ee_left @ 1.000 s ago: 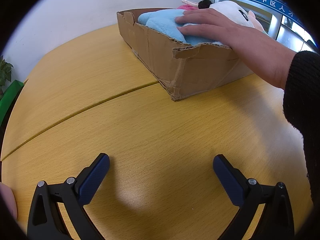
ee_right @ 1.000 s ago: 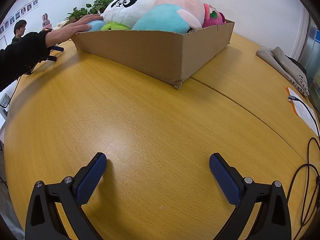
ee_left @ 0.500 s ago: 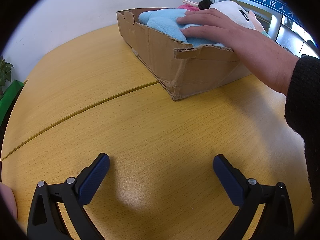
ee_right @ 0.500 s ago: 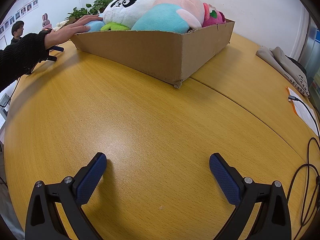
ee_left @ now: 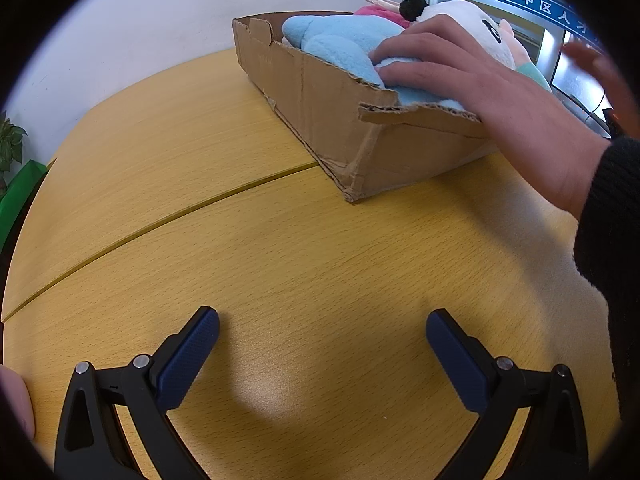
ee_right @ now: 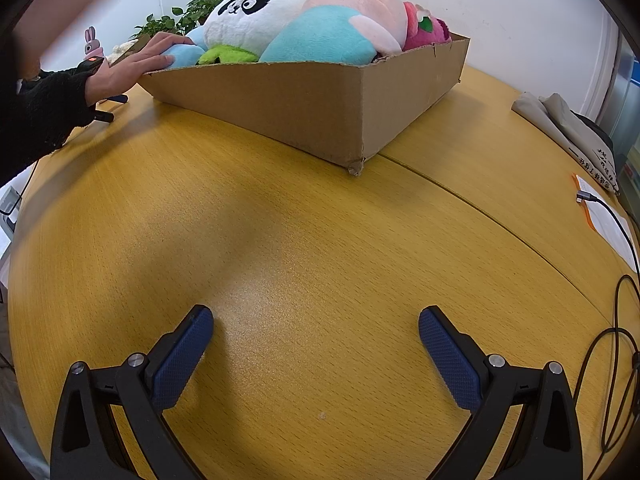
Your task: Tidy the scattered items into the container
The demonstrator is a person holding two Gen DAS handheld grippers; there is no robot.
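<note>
While both grippers, left gripper point(ee_left: 322, 338) and right gripper point(ee_right: 316, 334), sit wide and empty, soft toys point(ee_right: 280, 24) fill the far box point(ee_right: 304, 108); tidying looks finished.

Wood grain, cardboard, plush

Table point(ee_right: 320, 240): satin wood-grain, probably laminate; box point(ee_right: 280, 108): matt torn corrugated cardboard; toys point(ee_right: 256, 16) at 12 o'clock: fuzzy cloth; gripper pads point(ee_right: 182, 356): knurled rubber.

Cardboard box point(ee_right: 320, 104) on the wooden table, open-topped, rim torn at one corner, heaped above the rim. Inside: panda plush point(ee_right: 256, 12), white with black eye patches, upright; pink rabbit plush point(ee_right: 360, 4) beside it; light blue plush point(ee_left: 340, 40) at the end; magenta plush point(ee_right: 424, 32) at the far corner.
</note>
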